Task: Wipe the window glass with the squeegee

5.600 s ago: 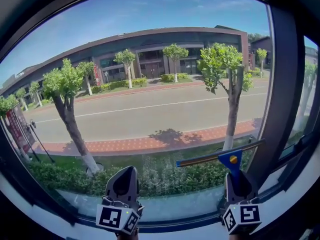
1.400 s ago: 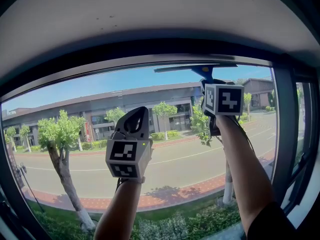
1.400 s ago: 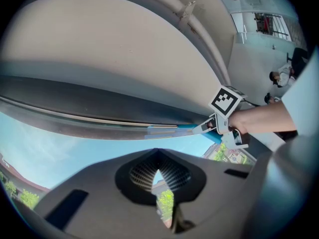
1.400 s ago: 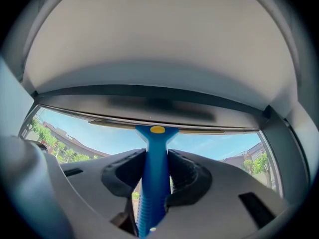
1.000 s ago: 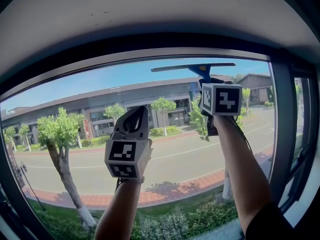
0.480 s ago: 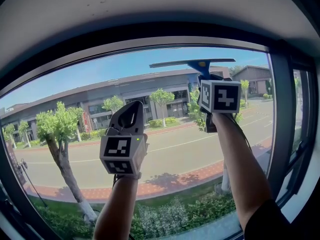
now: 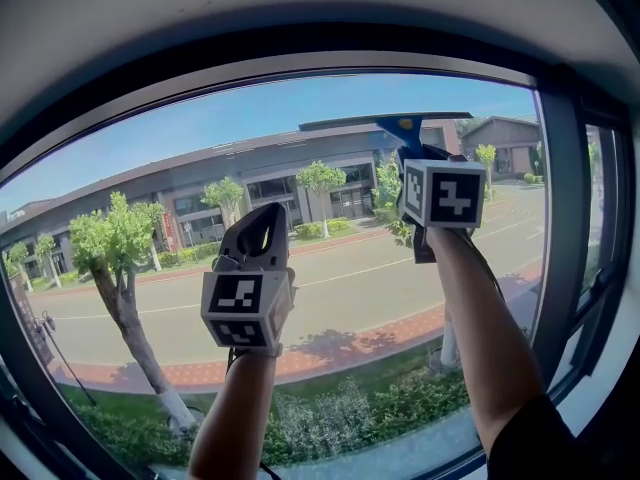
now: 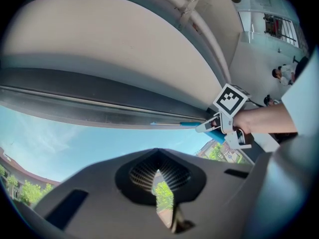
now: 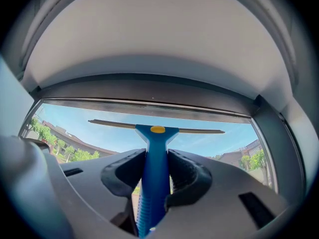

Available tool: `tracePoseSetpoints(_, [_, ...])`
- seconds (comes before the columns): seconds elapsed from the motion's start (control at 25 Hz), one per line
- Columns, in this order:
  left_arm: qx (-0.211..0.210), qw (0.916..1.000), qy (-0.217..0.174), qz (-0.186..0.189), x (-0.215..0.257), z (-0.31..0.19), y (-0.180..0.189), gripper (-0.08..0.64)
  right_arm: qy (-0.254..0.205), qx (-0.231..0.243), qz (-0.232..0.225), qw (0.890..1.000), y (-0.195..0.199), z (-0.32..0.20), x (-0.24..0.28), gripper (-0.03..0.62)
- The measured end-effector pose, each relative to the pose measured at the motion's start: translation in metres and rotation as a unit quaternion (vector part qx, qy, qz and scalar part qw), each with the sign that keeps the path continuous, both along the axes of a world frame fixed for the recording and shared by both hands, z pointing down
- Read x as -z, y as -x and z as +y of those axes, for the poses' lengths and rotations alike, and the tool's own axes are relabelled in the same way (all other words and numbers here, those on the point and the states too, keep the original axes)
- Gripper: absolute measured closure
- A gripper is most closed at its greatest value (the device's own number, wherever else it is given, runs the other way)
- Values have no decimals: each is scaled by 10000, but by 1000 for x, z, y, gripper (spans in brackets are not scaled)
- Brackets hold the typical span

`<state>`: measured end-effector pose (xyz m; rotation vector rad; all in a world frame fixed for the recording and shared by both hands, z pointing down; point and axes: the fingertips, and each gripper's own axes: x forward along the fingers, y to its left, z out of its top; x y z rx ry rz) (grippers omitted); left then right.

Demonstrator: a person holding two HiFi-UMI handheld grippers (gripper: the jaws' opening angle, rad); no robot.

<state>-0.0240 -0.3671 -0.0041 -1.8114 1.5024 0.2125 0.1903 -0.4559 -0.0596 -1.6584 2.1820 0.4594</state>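
- The window glass (image 7: 150, 168) fills the scene, with its top frame (image 7: 300, 65) running across above.
- The squeegee (image 9: 156, 130) sits high on the right side of the pane. Its blade is level just under the frame, apparently set for a downward stroke.
- The right gripper (image 9: 155, 171) clamps the blue handle, blade end up.
- The left gripper (image 8: 160, 183) has its jaws together on nothing and hovers lower left, clear of the blade's path.

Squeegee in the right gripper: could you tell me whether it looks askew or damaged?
Nothing stands out. The squeegee sits straight in the right gripper, its blade roughly level near the top of the window glass. The left gripper is shut and empty.
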Motion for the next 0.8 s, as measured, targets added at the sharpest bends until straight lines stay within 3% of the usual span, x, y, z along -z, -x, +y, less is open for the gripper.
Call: tracePoseSetpoints(0.8, [-142, 9993, 336, 65, -43, -10, 8, 558, 225, -8, 39, 9997, 9, 5, -54, 454])
